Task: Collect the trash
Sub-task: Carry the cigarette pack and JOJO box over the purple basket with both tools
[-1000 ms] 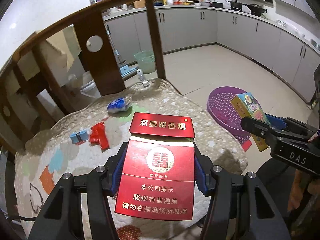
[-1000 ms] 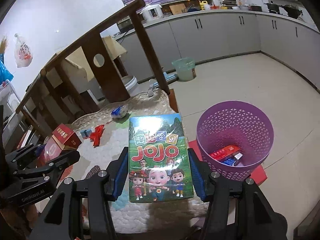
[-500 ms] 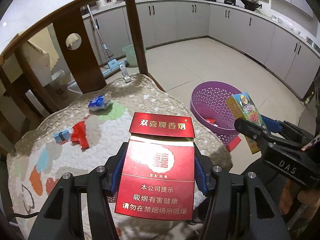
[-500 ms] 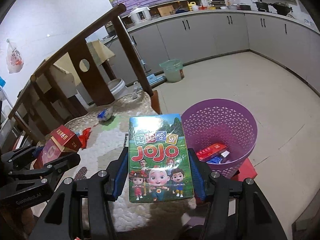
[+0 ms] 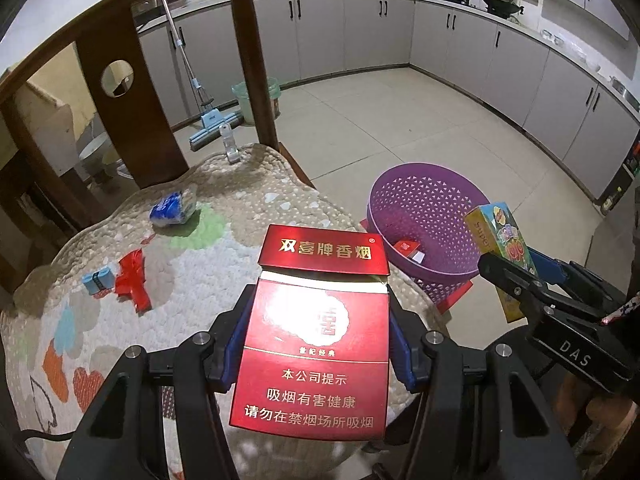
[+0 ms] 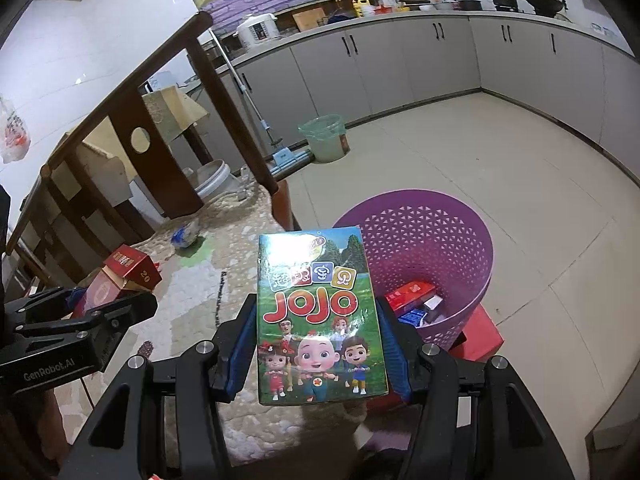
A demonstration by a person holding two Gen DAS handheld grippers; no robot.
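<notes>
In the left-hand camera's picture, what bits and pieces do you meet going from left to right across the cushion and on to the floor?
Small blue packet → red wrapper → blue-and-white wrapper → red cigarette pack held in the left gripper → purple basket → JOJO box.

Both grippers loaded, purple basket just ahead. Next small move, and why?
Probably carry the right gripper forward until the JOJO box hangs over the purple basket, then open. Its pads clamp the box, the basket sits just beyond it, already holding trash. The left gripper, gripping the red cigarette pack, follows.
</notes>
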